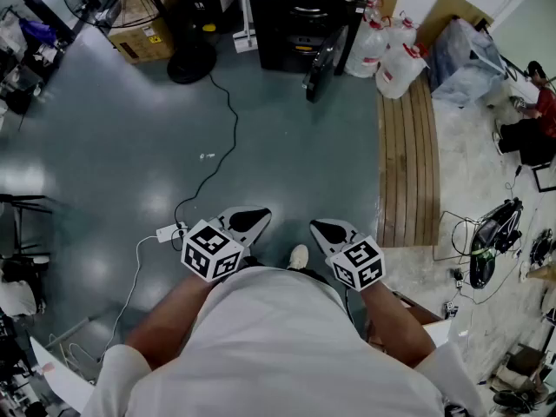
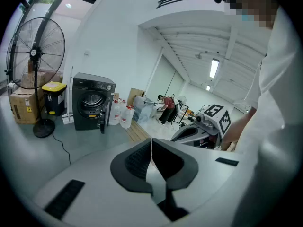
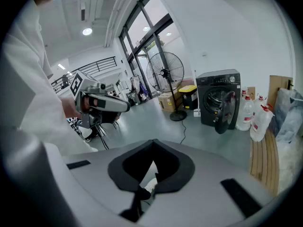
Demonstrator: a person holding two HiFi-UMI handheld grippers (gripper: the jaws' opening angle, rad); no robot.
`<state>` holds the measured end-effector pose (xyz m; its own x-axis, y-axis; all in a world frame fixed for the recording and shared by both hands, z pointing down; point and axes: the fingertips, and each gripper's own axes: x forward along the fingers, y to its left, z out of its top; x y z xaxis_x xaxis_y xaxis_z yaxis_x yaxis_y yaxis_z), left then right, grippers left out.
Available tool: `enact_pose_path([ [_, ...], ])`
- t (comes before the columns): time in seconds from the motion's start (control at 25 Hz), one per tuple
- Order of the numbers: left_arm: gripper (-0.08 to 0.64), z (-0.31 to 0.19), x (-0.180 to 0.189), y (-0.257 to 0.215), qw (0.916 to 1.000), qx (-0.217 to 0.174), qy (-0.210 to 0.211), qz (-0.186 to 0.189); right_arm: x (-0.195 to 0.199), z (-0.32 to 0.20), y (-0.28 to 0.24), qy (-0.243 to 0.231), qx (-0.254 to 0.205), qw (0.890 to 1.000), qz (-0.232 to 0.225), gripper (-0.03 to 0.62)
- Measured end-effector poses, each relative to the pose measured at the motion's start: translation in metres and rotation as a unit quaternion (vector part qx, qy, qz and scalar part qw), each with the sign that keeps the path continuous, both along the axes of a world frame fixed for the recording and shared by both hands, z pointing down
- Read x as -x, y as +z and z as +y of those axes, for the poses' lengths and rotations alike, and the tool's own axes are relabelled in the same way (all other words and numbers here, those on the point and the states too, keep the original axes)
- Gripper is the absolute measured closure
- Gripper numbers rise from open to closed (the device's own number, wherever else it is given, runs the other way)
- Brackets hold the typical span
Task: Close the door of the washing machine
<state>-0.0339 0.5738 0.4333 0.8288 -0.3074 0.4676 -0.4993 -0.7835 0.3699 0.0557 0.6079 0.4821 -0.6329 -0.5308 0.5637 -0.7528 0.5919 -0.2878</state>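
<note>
**Head view.** Both forearms reached forward from the torso, held low and close together. The left gripper (image 1: 250, 219) and the right gripper (image 1: 327, 229) sat side by side, each tilted downward toward the grey floor (image 1: 122, 155). Neither touched anything. The washing machine (image 1: 300, 11) stood at the far end of the floor, well apart from both grippers. Its door (image 1: 319, 66) was swung open toward the front. A black cable (image 1: 228, 137) trailed across the floor between the machine and the person.

**Left gripper view.** The left gripper's jaws were clenched together – the dark pads met along a thin seam with nothing between them. Beyond the jaws, to the left, stood the washing machine with its door hanging open at its right side. A standing fan (image 2: 34, 56) and a yellow-lidded bin (image 2: 53, 96) stood further left. The right gripper appeared alongside on the right, apart from the left one.

**Right gripper view.** The right gripper's jaws were pressed fully together and grasped nothing. The washing machine stood ahead to the right – the door was open and angled outward from the drum. Plastic bottles (image 3: 253, 119) stood just beside the machine. The left gripper was held level on the left side of this view, clear of contact.
</note>
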Motion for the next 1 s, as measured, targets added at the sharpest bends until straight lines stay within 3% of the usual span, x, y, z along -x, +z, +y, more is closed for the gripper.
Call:
enact_pose_path([
  [0.36, 0.540, -0.026, 0.113, 0.000, 0.9999, 0.002, -0.001, 0.010, 0.104, -0.040, -0.013, 0.002, -0.005, 1.000, 0.016, 0.586],
  [0.64, 0.540, -0.056, 0.175, 0.009, 0.9996, -0.004, 0.029, -0.007, 0.167, -0.074, -0.015, 0.040, 0.001, 0.999, 0.001, 0.576],
  [0.72, 0.540, -0.067, 0.186, 0.013, 0.9994, -0.001, 0.031, -0.012, 0.180, -0.077, -0.011, 0.033, 0.012, 0.999, 0.006, 0.537],
  [1.0, 0.538, -0.127, 0.172, 0.019, 0.9995, -0.003, 0.032, 0.000, 0.159, -0.132, 0.001, 0.054, 0.016, 0.998, 0.006, 0.543],
])
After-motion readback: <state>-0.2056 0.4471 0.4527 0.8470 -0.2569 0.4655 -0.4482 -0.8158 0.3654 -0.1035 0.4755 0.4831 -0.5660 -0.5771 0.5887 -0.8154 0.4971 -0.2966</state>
